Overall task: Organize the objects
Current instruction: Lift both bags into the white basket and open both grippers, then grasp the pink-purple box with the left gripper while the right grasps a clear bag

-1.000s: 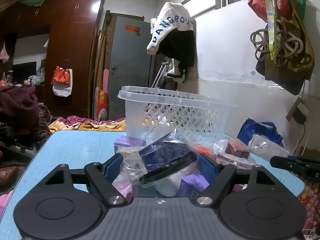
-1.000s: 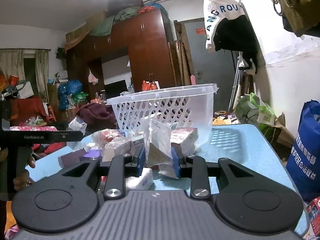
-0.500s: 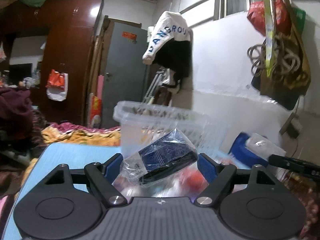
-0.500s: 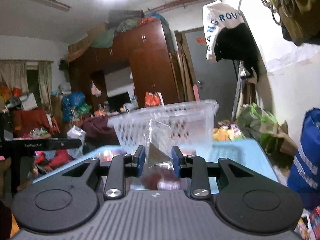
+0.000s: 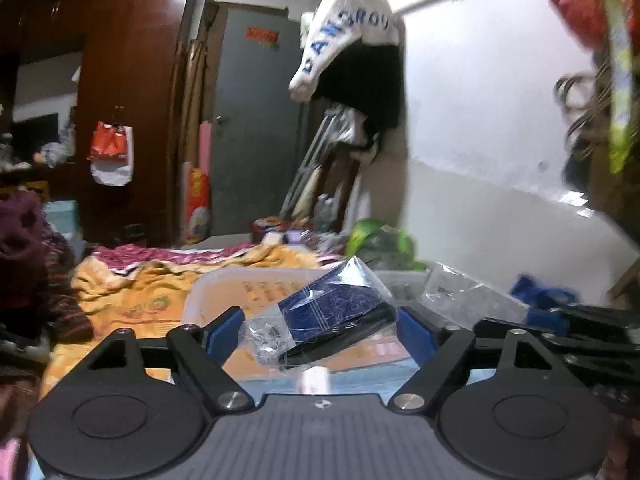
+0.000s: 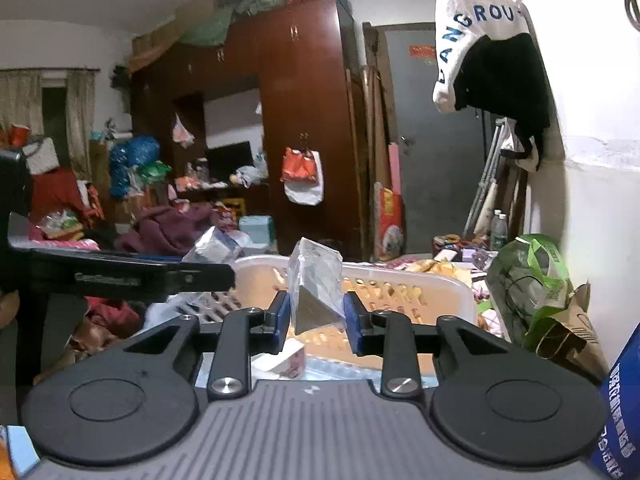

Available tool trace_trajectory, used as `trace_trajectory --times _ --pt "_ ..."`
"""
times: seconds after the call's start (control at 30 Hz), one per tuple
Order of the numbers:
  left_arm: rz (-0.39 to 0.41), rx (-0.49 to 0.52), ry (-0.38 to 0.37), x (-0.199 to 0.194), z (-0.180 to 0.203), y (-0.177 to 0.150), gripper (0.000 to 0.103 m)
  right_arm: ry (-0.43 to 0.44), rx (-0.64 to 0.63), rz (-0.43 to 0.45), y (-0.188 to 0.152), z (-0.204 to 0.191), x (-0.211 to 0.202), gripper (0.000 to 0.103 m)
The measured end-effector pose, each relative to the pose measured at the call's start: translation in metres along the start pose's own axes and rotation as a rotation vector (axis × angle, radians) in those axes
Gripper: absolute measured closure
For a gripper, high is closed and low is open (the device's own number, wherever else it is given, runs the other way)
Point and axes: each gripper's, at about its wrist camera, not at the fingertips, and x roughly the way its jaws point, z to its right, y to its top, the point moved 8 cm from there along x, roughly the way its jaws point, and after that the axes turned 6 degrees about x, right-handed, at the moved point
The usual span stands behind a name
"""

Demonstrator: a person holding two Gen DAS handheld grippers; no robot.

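Note:
A blue packet in clear wrap (image 5: 332,314) lies tilted between the pads of my left gripper (image 5: 322,330), whose jaws are opening while both pads still touch it. It hangs over the rim of the white perforated basket (image 5: 224,282). My right gripper (image 6: 316,316) holds a clear packet with grey contents (image 6: 316,292) upright above the same basket (image 6: 420,280). Its jaws are opening too, pads still at the wrap. The left view shows that clear packet (image 5: 460,292) on its right. The right view shows the blue packet (image 6: 212,246) on its left.
A blue table mat (image 5: 360,376) and a small white box (image 6: 284,360) lie below the grippers. An orange blanket (image 5: 140,292) spreads behind the basket. A green bag (image 6: 528,280) and a blue bag (image 6: 620,408) stand on the right by the white wall.
Both grippers have risen and moved forward with their packets, from the pile on the table to above the basket. The pile has dropped out of view.

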Motion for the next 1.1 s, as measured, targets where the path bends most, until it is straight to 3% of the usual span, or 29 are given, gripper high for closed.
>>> trace_trajectory --times 0.03,0.1,0.17,0.23,0.3,0.43,0.6,0.8,0.97,1.1 --pt "-0.023 0.012 0.039 0.006 -0.001 -0.002 0.012 -0.01 0.004 -0.026 -0.005 0.002 0.005 0.056" --pt "-0.031 0.031 0.079 0.002 -0.006 -0.007 0.011 -0.029 0.013 -0.032 -0.01 0.003 0.002 0.02" --pt "0.013 0.044 0.074 -0.016 -0.009 -0.013 0.006 -0.015 0.004 0.009 -0.016 0.0 -0.021 0.007" --pt "0.071 0.03 0.051 -0.044 -0.013 -0.024 0.0 -0.003 0.035 0.049 -0.028 -0.001 -0.052 0.006" --pt "0.128 0.014 0.041 -0.073 -0.016 -0.038 0.0 0.06 0.064 0.067 -0.047 -0.003 -0.079 0.0" --pt "0.134 0.052 0.11 -0.122 -0.026 -0.09 0.0 0.061 0.071 0.071 -0.111 -0.004 -0.128 0.0" --pt "0.129 -0.029 0.042 -0.158 -0.032 -0.15 0.0 0.017 0.157 0.12 -0.157 0.007 -0.158 0.0" --pt "0.084 -0.046 0.054 -0.154 -0.036 -0.178 0.004 -0.058 0.073 0.149 -0.144 0.002 -0.146 0.0" --pt "0.056 -0.04 0.048 -0.149 -0.039 -0.19 0.004 -0.022 0.027 0.134 -0.144 -0.014 -0.137 0.001" --pt "0.041 -0.028 0.041 -0.148 -0.035 -0.198 0.004 0.005 0.01 0.121 -0.142 -0.025 -0.129 0.009"
